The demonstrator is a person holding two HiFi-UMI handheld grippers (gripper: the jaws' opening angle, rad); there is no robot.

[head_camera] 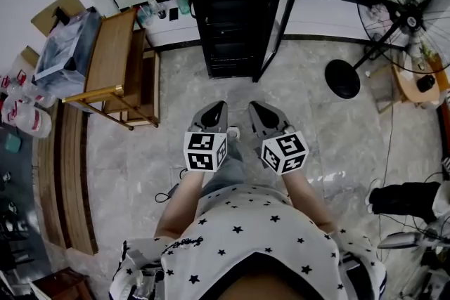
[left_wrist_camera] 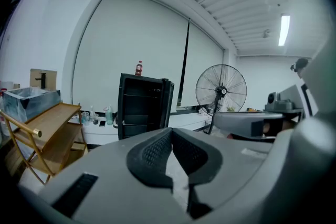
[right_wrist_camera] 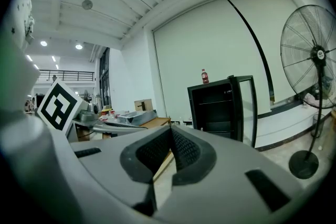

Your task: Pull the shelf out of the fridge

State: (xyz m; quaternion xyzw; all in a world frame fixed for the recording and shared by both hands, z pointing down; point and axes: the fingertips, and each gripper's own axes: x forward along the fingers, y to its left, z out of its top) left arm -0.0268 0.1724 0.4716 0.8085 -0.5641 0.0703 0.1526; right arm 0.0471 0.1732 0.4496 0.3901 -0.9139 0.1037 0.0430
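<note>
fridge [head_camera: 232,10] — black | left gripper [head_camera: 219,107], right gripper [head_camera: 256,107] — grey; marker cubes [head_camera: 205,150] black-and-white squares | shirt [head_camera: 246,235] white, black stars | rack [head_camera: 116,56] brown wood | floor [head_camera: 309,123] grey marbled

Head view: L grey two-jaw gripper [head_camera: 216,110] and R grey two-jaw gripper [head_camera: 259,110] held side by side, apart, pointing fwd and slightly down. Each bears a black-and-white marker cube [head_camera: 205,151]. Bare forearms [head_camera: 177,204] extended. Both jaw pairs closed tip-to-tip, empty.

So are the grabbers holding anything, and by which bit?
Nothing is held. The grey left gripper and grey right gripper each have jaws closed together, empty, away from the tall black open-doored fridge.
</note>
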